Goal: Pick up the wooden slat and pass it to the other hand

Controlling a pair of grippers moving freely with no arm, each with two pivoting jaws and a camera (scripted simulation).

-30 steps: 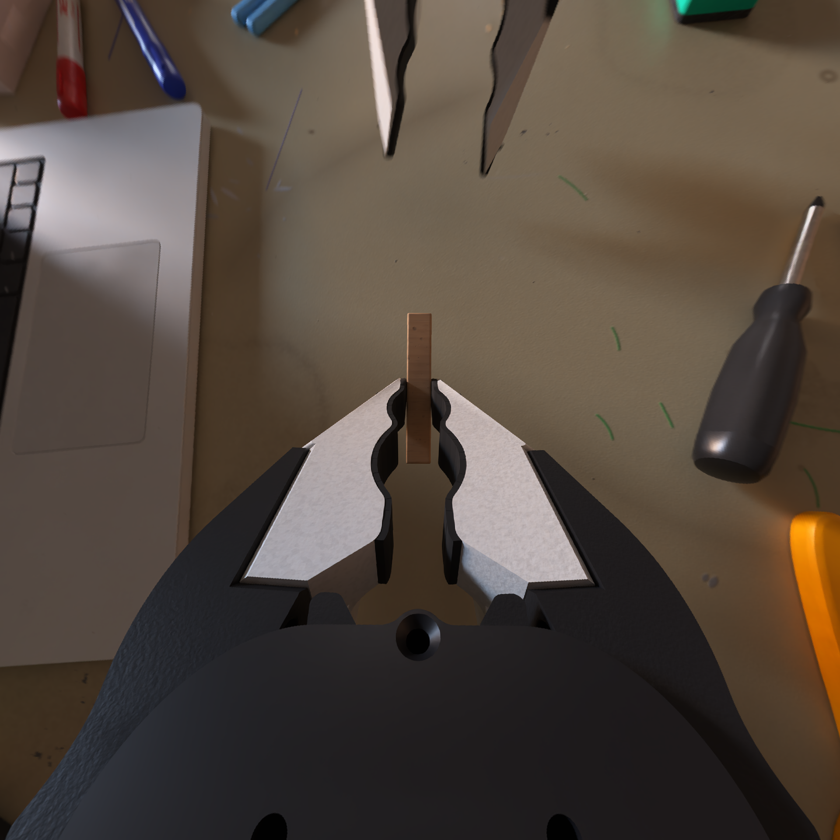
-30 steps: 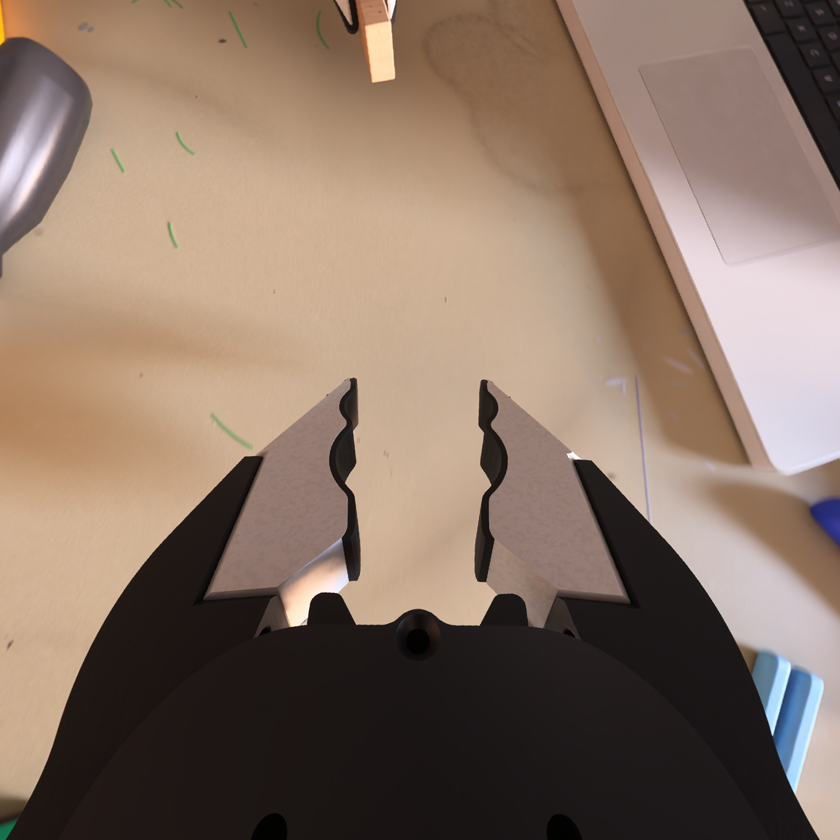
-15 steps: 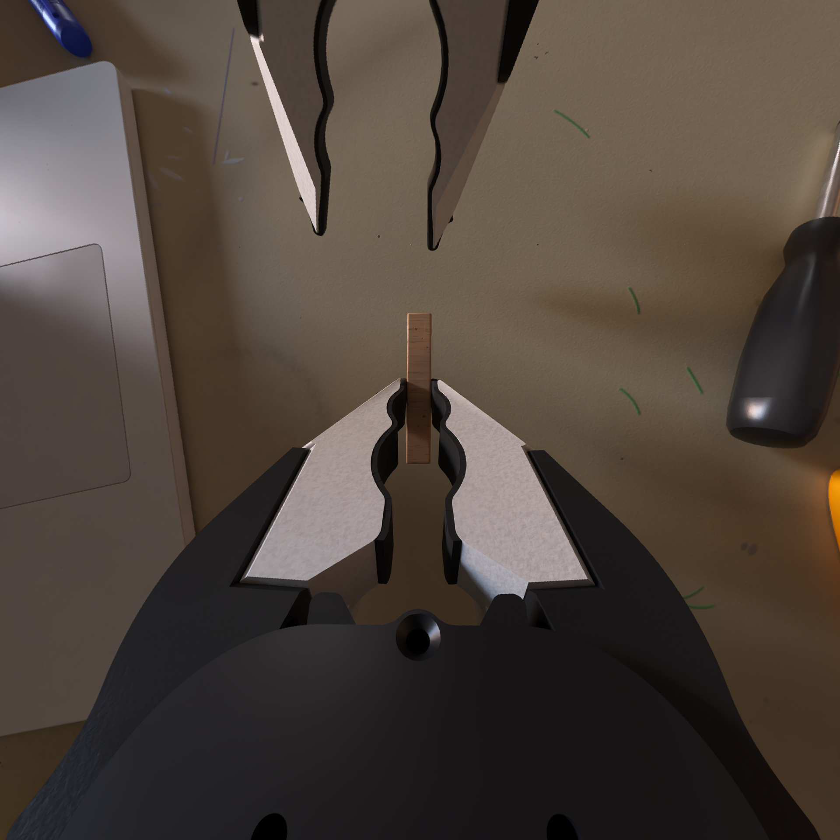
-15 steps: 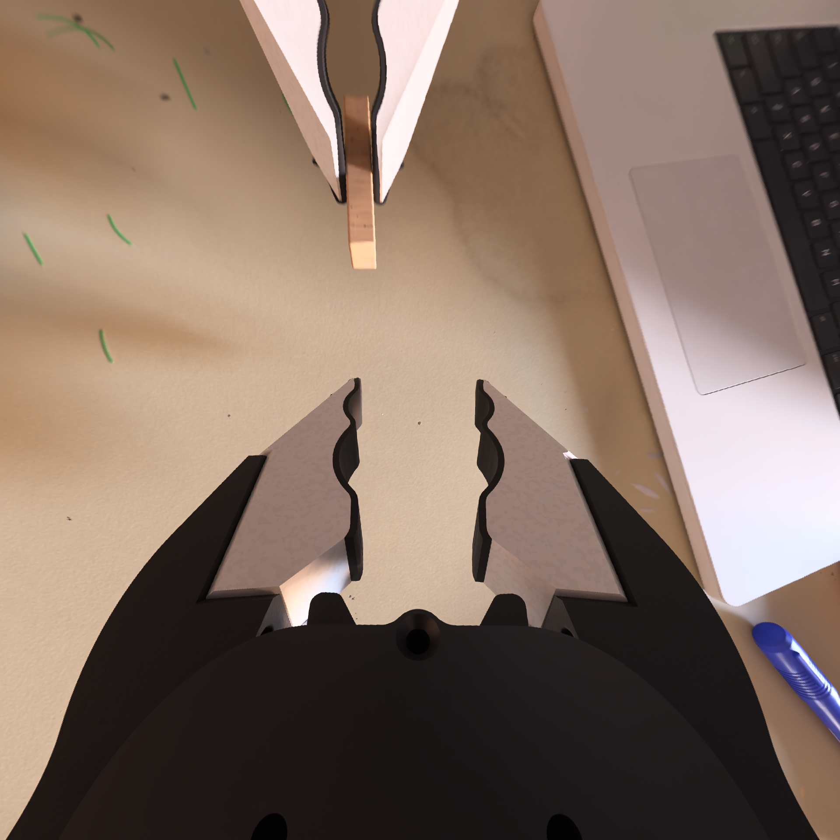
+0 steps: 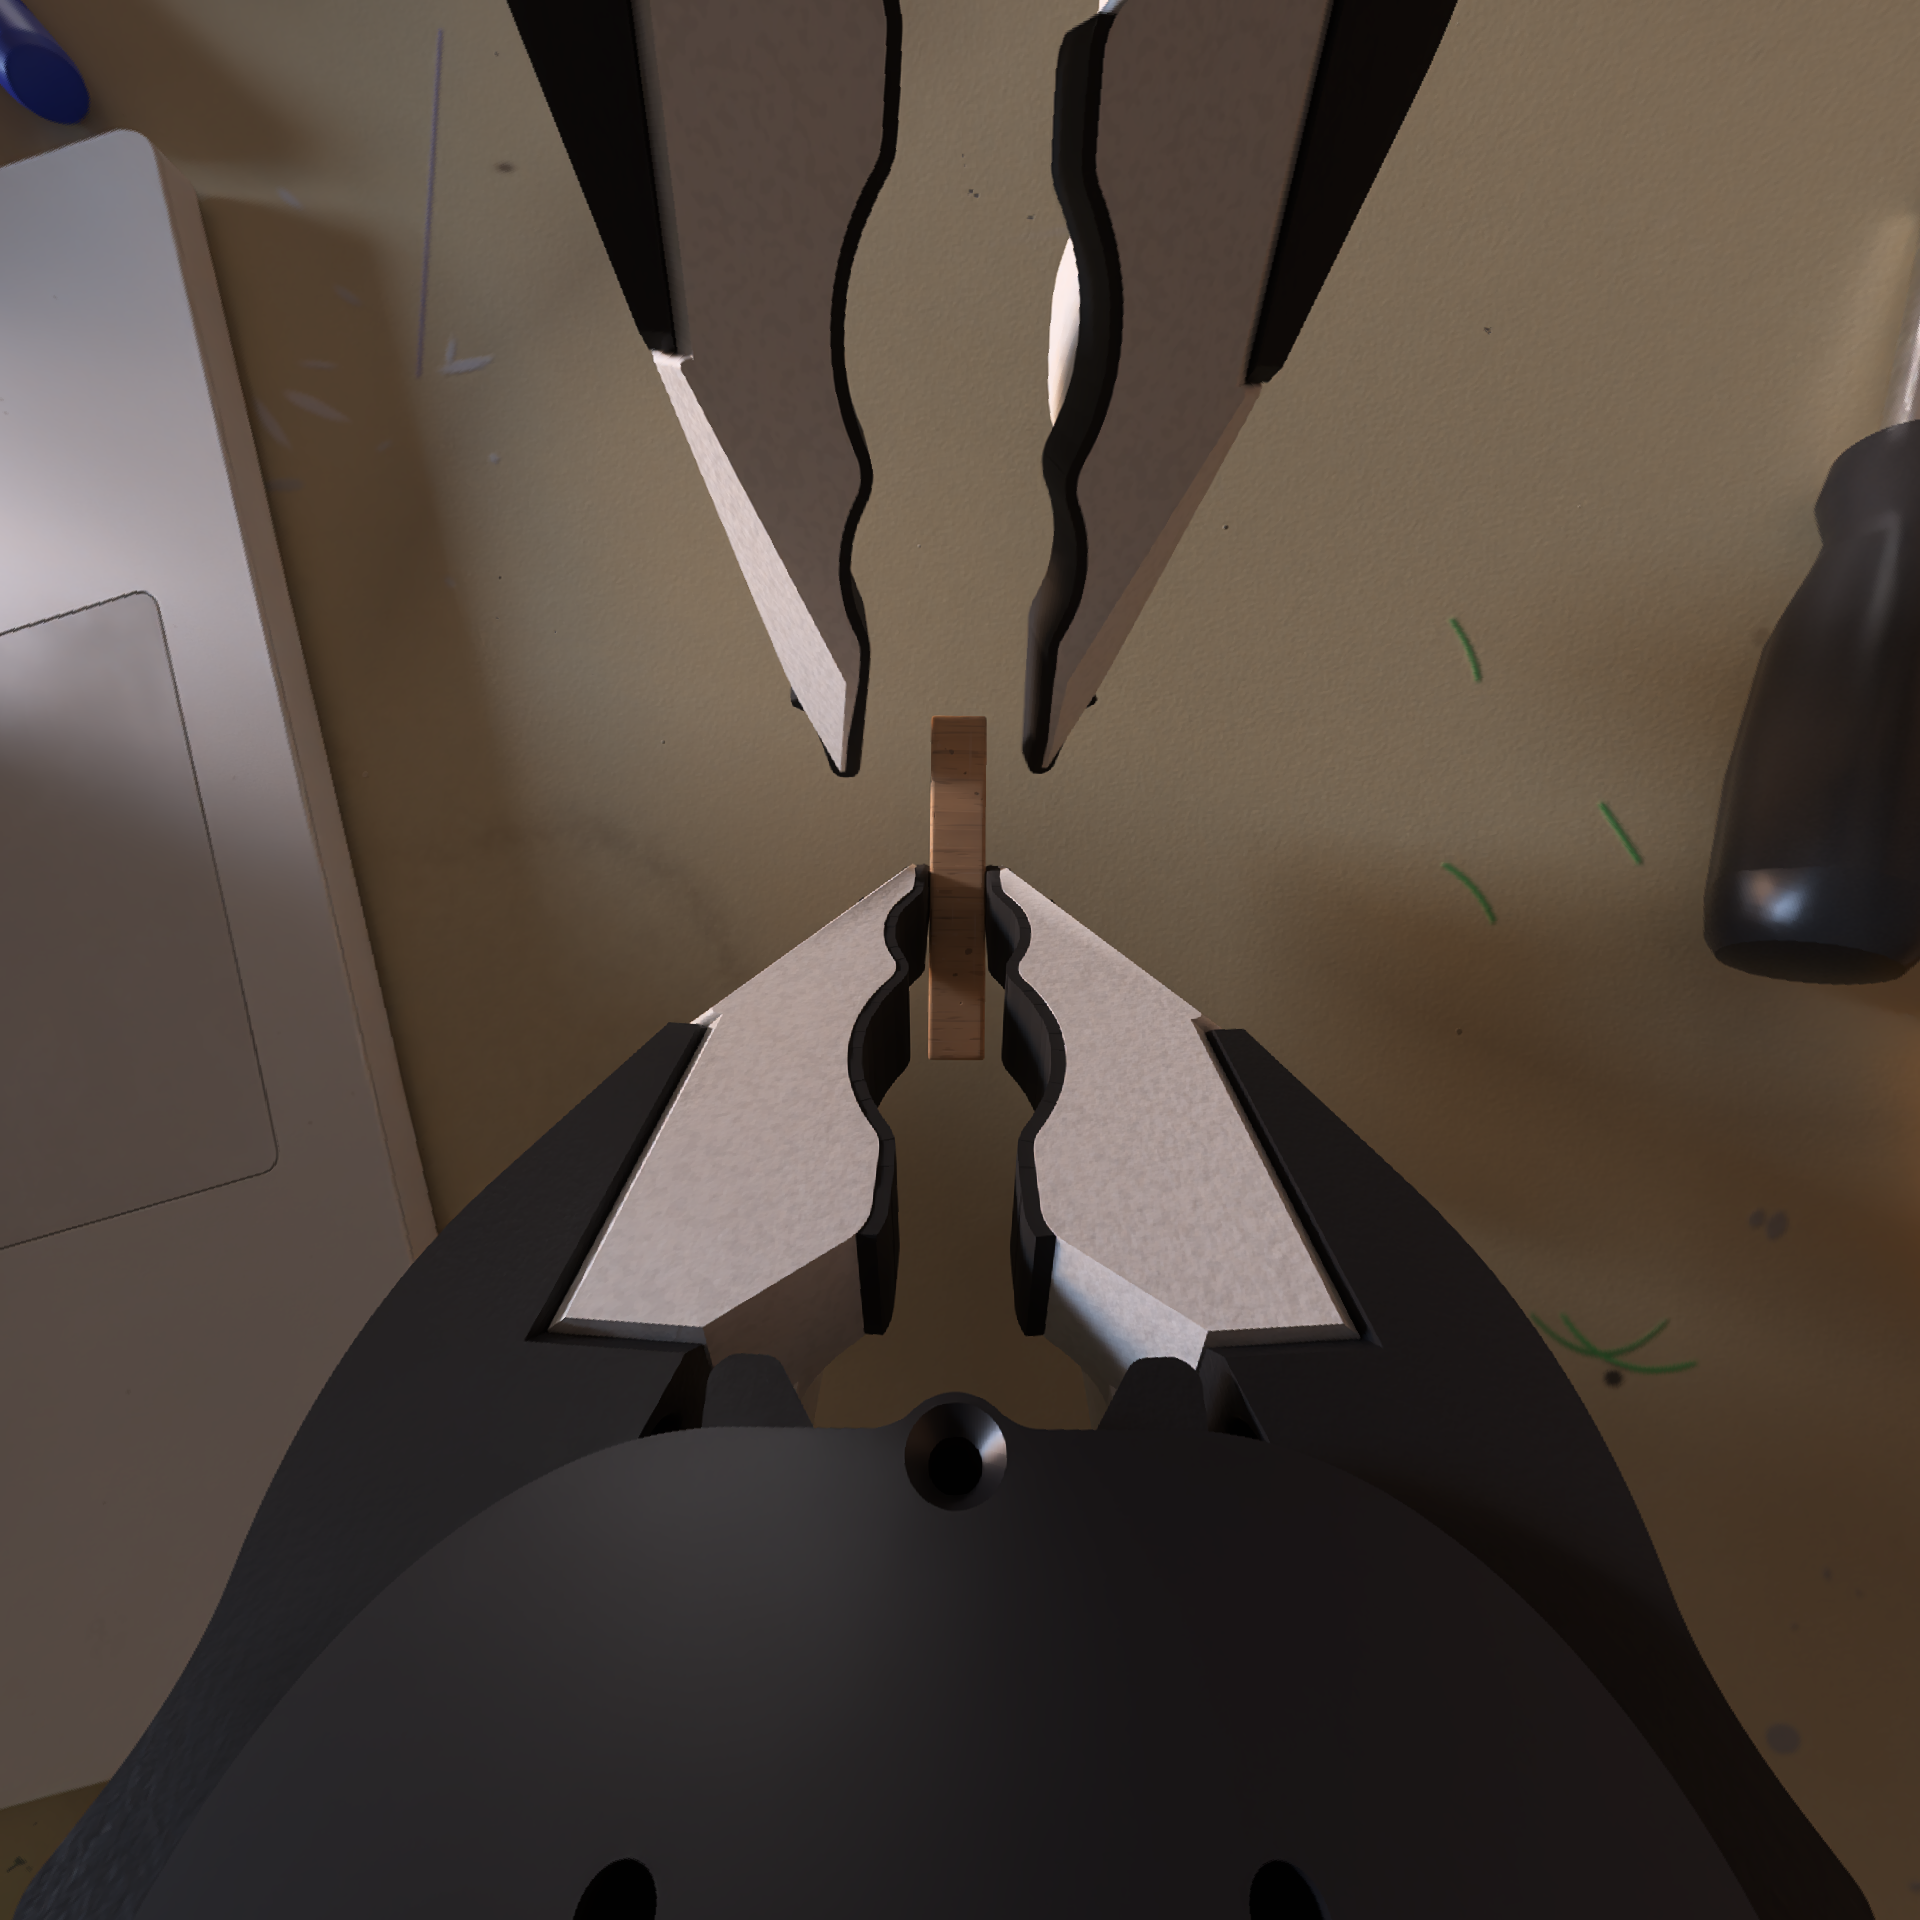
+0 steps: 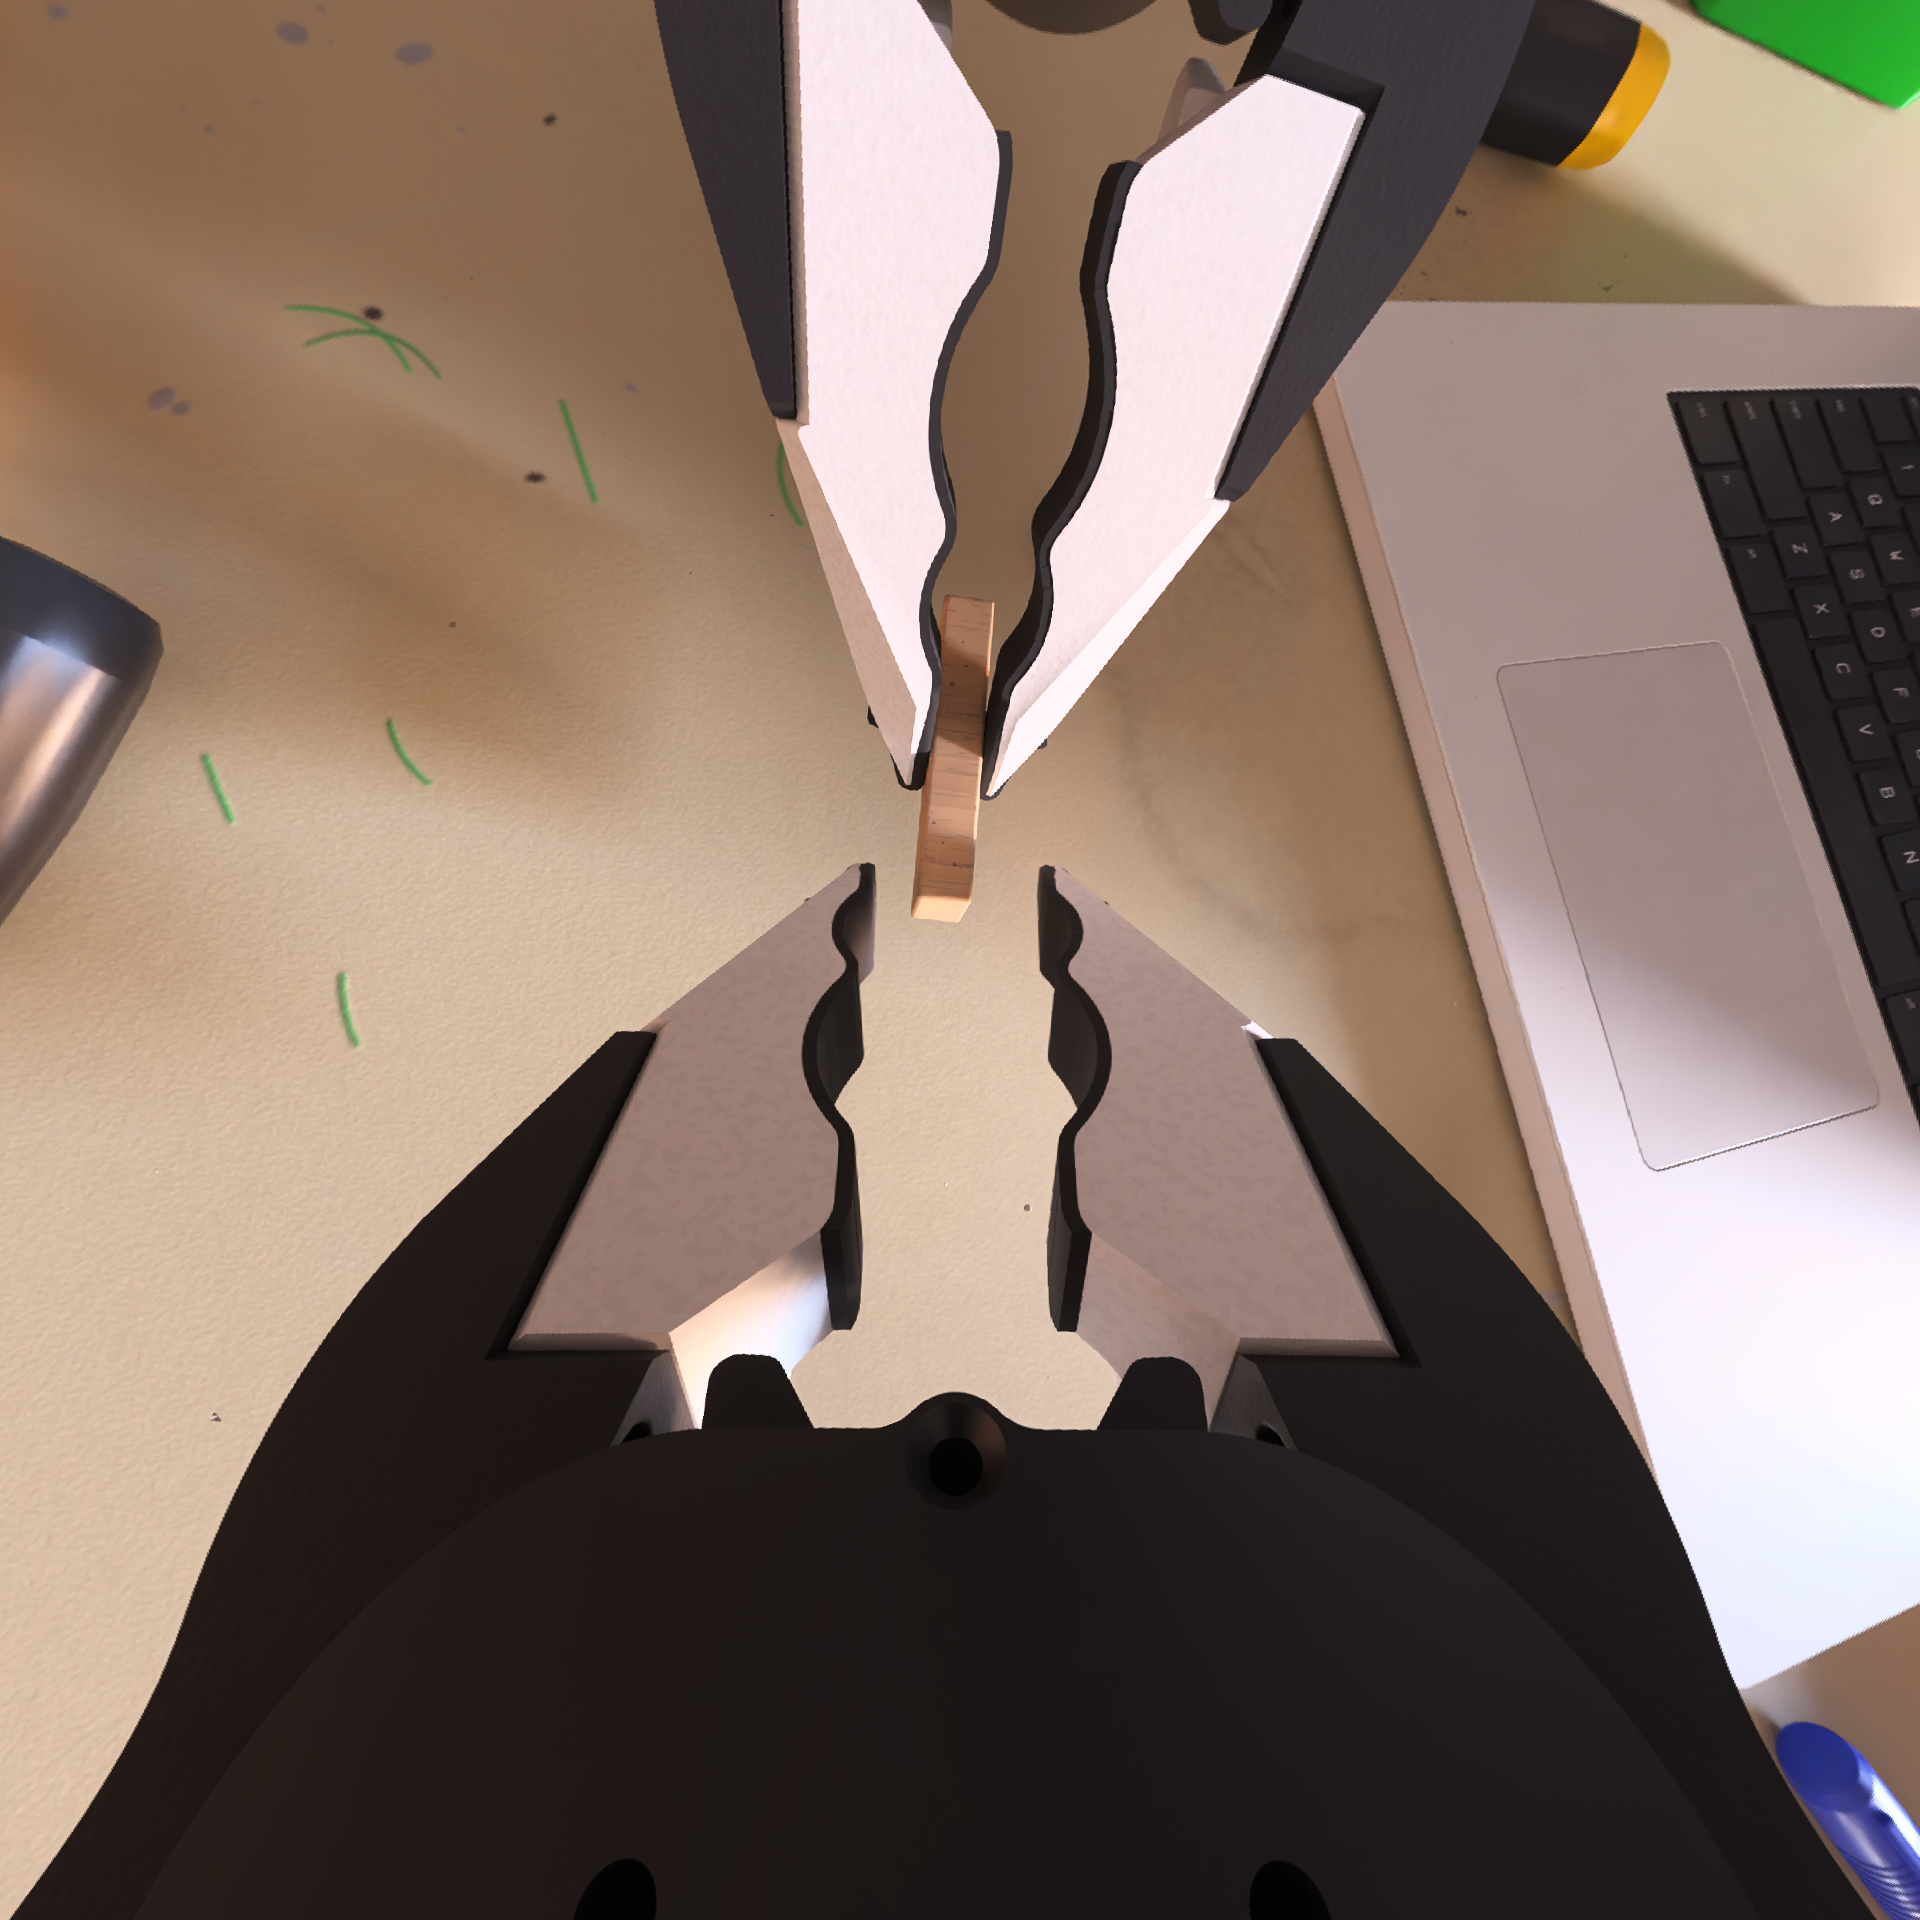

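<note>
My left gripper (image 5: 956,883) is shut on the wooden slat (image 5: 956,831), a thin light-brown strip that sticks out past its fingertips, held above the tan desk. My right gripper (image 6: 956,878) is open and faces the left one tip to tip. The slat's free end (image 6: 945,873) sits just between the right fingertips without touching them. In the left wrist view the right gripper (image 5: 943,764) comes down from the top, its tips on either side of the slat's far end. In the right wrist view the left gripper (image 6: 951,784) shows at the top, clamped on the slat.
A silver laptop (image 5: 135,727) lies left of the left gripper and also shows in the right wrist view (image 6: 1662,831). A black-handled screwdriver (image 5: 1818,727) lies to the right. A blue pen (image 6: 1849,1808), a green object (image 6: 1829,42) and green scraps (image 6: 577,447) lie on the desk.
The two grippers have closed the distance towards each other. The right gripper's open fingertips now flank the slat's free end. The left gripper's hold on the slat is unchanged.
</note>
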